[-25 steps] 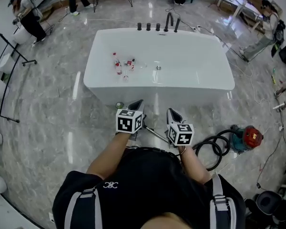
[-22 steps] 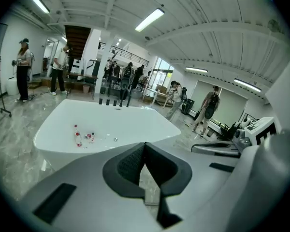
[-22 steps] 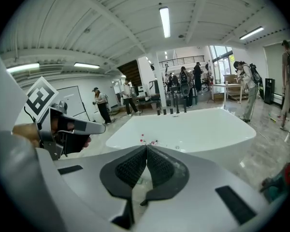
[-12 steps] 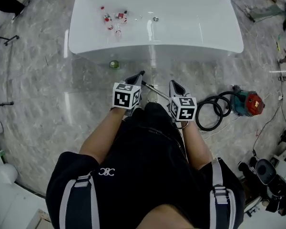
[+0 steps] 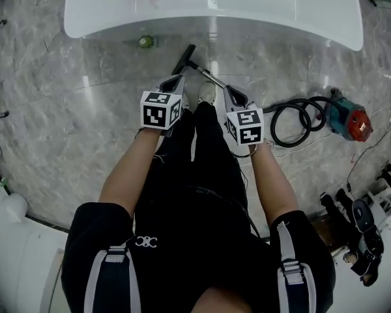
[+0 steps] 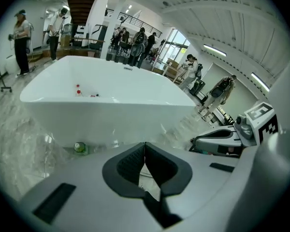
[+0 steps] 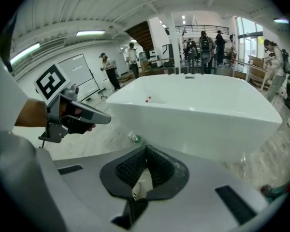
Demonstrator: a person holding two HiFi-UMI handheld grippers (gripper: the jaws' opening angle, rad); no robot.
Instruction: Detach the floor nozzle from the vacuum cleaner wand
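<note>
A black floor nozzle (image 5: 182, 59) lies on the marble floor just in front of the white bathtub (image 5: 215, 8), with a thin silver wand (image 5: 199, 68) running from it toward the person's shoe. The wand's far part is hidden behind the legs. My left gripper (image 5: 174, 79) hangs shut just below and left of the nozzle, apart from it. My right gripper (image 5: 227, 90) is shut too, to the right of the wand. Nothing sits between the jaws of the left gripper (image 6: 145, 144) or the right gripper (image 7: 146, 148). Neither gripper view shows the nozzle.
A red and teal vacuum body (image 5: 352, 119) with a coiled black hose (image 5: 293, 122) lies on the floor at the right. A small green object (image 5: 145, 42) rests at the tub's foot. Small bottles lie inside the tub (image 6: 87, 93). People stand far behind.
Both grippers have sunk toward the floor, still shut. The head view has tipped down, so the tub slid to the top edge and the nozzle and wand came into sight.
</note>
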